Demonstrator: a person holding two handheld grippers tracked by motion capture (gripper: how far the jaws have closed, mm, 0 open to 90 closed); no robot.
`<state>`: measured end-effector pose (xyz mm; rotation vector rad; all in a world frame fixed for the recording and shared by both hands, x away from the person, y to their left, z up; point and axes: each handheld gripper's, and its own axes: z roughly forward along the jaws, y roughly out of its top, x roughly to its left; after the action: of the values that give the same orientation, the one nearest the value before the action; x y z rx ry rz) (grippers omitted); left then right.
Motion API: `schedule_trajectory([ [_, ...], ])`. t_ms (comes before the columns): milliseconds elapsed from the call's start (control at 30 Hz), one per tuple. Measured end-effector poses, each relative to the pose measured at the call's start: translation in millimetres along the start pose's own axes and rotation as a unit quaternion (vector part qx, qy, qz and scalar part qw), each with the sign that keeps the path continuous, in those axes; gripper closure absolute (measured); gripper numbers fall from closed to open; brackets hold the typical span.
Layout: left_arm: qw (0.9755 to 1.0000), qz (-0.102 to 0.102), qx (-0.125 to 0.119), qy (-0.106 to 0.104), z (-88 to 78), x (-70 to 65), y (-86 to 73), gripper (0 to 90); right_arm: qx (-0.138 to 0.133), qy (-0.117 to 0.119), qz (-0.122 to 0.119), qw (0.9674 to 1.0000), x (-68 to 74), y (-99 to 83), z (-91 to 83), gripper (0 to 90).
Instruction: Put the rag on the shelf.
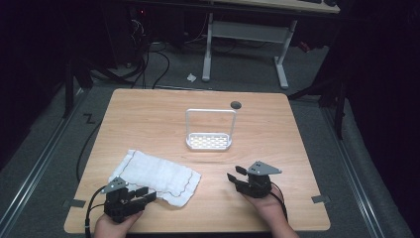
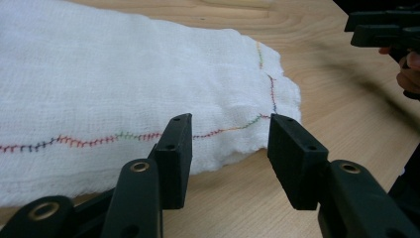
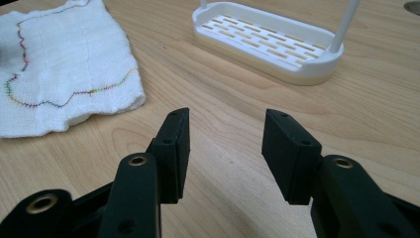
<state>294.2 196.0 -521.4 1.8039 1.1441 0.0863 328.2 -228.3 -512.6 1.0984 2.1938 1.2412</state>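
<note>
With jaws apart and empty, the left gripper sits at the near edge of the white cloth, while the right gripper, equally open, rests beside the cloth on the table.

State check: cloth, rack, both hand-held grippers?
white cloth: folded, lying flat on the table, not gripped
white rack: upright, tray empty, nothing hung on its bar
left hand-held gripper: jaws open at the cloth's near edge, pads not pressing on it
right hand-held gripper: jaws open, nothing between them, over bare table
</note>
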Motion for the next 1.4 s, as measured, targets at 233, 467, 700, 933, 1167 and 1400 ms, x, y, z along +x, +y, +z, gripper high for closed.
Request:
schedule_trajectory([
  [233, 1.0, 0.004, -0.004, 0.004, -2.1, 4.0, 0.7, 53.1, 0.009, -0.001, -0.007, 0.9999, 4.3, -0.5, 4.5, 54.2],
  [467, 0.9995, 0.017, -0.015, 0.022, -7.0, 6.8, 1.8, 61.4, 0.017, 0.005, -0.019, 0.9997, 12.5, -0.6, 10.7, 54.7],
  [700, 0.9979, 0.034, -0.022, 0.051, -11.7, 8.5, 2.5, 72.4, 0.018, 0.04, -0.027, 0.9987, 26.9, 9.1, 25.3, 60.7],
  [933, 0.9945, 0.042, 0.032, 0.09, 5.8, 21.6, 1.1, 76.1, 0.049, 0.089, -0.052, 0.9935, 58.6, 40.0, 74.7, 76.7],
  [1167, 0.9936, 0.047, 0.031, 0.098, 12.7, 26.2, 4.4, 77.7, 0.102, 0.084, -0.08, 0.988, 74.0, 51.9, 120.1, 89.5],
  [1400, 0.9935, 0.059, 0.027, 0.094, 28.0, 23.0, 11.3, 78.2, 0.1, 0.092, -0.078, 0.9877, 70.5, 33.7, 96.3, 90.0],
])
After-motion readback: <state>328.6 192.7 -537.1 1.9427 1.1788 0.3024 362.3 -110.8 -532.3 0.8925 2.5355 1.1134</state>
